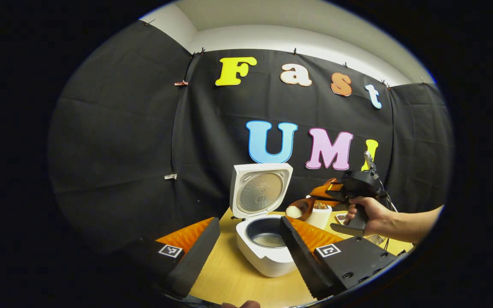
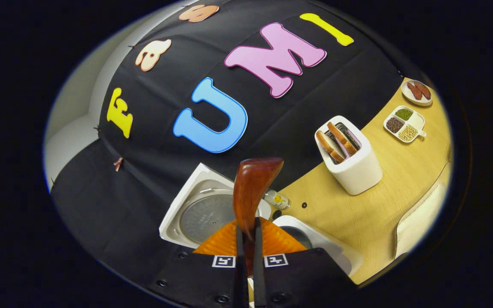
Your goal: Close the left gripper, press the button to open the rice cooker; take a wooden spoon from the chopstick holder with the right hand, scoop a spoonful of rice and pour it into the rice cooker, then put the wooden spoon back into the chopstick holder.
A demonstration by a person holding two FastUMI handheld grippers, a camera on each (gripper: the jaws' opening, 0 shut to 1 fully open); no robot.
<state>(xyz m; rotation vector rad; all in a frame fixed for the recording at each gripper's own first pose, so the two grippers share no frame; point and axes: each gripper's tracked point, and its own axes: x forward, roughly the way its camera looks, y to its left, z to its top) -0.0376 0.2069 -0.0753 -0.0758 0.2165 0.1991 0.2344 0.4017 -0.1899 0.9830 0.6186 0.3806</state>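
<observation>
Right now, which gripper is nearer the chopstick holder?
Right. The right gripper hovers just above the chopstick holder, holding the wooden spoon; the left gripper sits back, before the rice cooker.

Both views are evenly and brightly lit from above, and soft shadows are cast. Strong fisheye bending is seen at the edges, where sharpness is slightly lost.

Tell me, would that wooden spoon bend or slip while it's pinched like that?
Probably not bend: the spoon looks like thick solid wood, standing straight up out of the right gripper. It may slip or twist a little, since its surface looks glossy and the fingers pinch only the narrow handle. It's likely light enough to carry easily.
</observation>
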